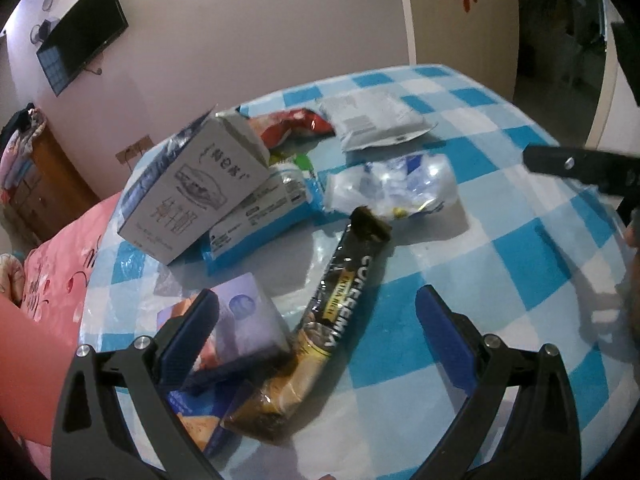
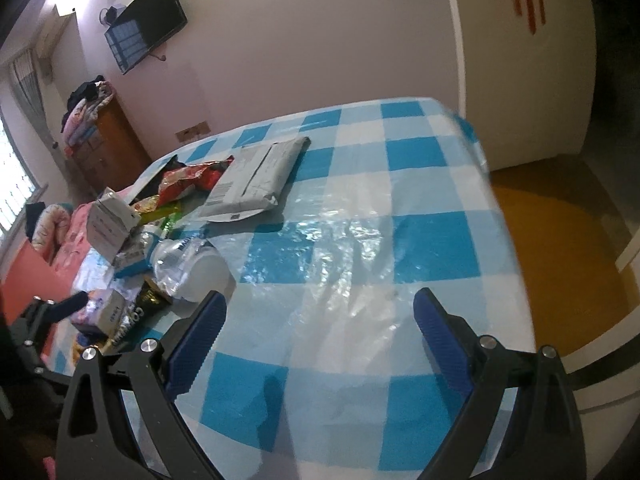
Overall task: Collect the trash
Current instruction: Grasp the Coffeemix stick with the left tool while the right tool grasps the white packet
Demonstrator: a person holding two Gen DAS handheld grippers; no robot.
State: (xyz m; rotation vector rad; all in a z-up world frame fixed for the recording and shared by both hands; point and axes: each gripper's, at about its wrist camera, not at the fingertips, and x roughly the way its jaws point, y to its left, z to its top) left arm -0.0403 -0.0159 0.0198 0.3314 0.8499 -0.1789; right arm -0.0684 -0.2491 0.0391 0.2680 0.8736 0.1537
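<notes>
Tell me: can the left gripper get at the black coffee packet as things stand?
Probably yes. The left gripper is open right over the black coffee packet, which lies flat with nothing on top; only the purple box crowds one finger.

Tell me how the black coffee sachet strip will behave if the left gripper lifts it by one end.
The black coffee sachet strip is long, thin foil-like film, so it would probably droop rather than stay straight. Its glossy surface suggests it may slip between the fingers. Its top end looks torn open, so it is likely light. The left gripper stands open above it.

"EXTRA RICH" on black sachet
</notes>
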